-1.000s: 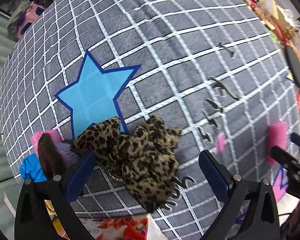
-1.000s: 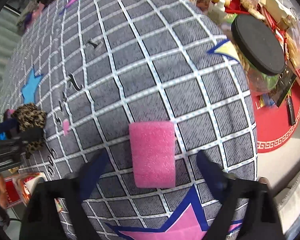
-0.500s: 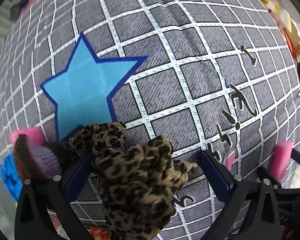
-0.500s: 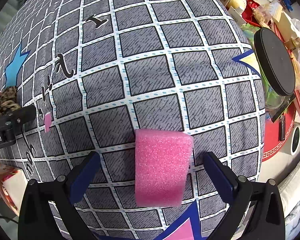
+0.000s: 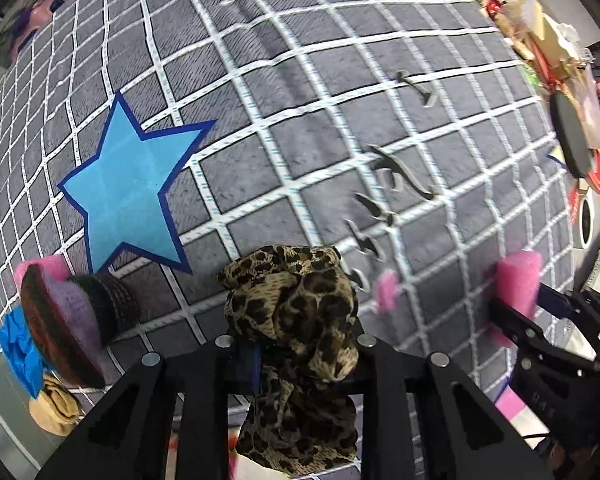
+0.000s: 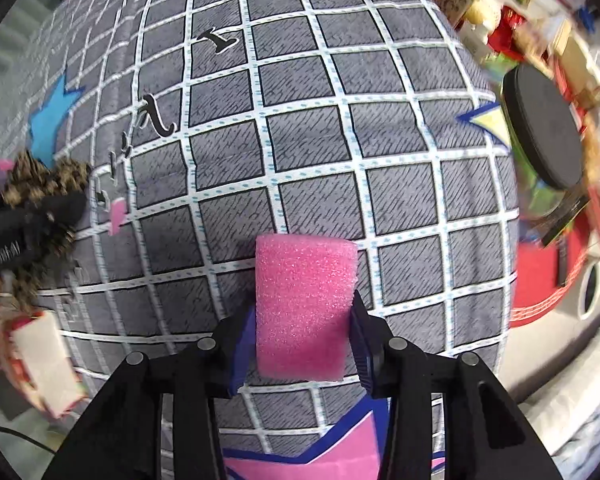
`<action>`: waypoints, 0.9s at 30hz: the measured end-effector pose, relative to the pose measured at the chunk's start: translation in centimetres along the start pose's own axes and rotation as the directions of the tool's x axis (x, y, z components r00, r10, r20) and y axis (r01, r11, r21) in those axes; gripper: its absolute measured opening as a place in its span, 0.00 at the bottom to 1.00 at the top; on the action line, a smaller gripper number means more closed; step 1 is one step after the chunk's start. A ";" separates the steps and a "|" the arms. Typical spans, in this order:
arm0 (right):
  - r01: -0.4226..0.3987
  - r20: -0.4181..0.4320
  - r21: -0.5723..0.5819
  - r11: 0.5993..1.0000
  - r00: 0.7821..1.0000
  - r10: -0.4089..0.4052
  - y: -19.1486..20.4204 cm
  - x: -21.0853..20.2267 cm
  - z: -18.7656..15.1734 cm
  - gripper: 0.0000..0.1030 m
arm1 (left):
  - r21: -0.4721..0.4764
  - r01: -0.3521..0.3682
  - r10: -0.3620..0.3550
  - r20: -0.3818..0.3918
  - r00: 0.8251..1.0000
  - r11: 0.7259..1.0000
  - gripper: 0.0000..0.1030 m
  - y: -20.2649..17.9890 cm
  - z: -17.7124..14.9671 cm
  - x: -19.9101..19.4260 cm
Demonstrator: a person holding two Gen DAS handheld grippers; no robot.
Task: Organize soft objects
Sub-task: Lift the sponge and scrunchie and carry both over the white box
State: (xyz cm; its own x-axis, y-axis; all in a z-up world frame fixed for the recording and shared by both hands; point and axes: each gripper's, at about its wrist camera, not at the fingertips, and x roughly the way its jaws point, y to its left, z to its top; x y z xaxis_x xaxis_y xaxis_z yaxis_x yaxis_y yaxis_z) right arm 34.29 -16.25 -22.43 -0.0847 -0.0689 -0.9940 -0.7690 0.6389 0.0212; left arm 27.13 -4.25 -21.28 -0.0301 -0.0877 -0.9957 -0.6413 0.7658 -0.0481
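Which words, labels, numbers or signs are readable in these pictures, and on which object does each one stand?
No text can be read with certainty.
White lettering on the left gripper's black body, seen in the right wrist view: too blurred to read.
Black calligraphic marks printed on the grey grid mat: decorative strokes, not legible as words.
Packages beyond the mat's far edge: print too small and blurred.

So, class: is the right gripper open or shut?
Shut: right gripper has both fingers pressed against the pink foam.

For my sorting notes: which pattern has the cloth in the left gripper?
Leopard print, tan with dark spots; the cloth shows best in the left wrist view.
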 end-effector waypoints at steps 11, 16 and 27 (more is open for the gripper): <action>-0.142 0.079 0.093 0.986 0.988 0.135 0.1 -5.6 -3.2 0.43 | 0.151 0.107 -0.131 0.164 0.978 0.983 0.26 -3.3 -5.1 -8.4; -0.166 0.111 0.123 0.978 0.982 0.153 1.6 -7.7 -5.7 0.43 | 0.196 0.155 -0.193 0.188 0.963 0.968 0.26 -2.5 -9.5 -10.3; -0.183 0.140 0.133 0.974 0.976 0.164 7.6 -11.0 -11.4 0.43 | 0.263 0.152 -0.217 0.241 0.946 0.953 0.26 1.5 -18.2 -14.0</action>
State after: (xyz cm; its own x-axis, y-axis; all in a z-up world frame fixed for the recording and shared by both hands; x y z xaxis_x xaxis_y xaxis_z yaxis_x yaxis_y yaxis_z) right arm 22.22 -19.37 -10.09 -0.1205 0.1451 -0.9821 -0.6490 0.7371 0.1885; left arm 12.64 -13.48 -5.96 0.2953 -0.0958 -0.9506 -0.4135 0.8841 -0.2175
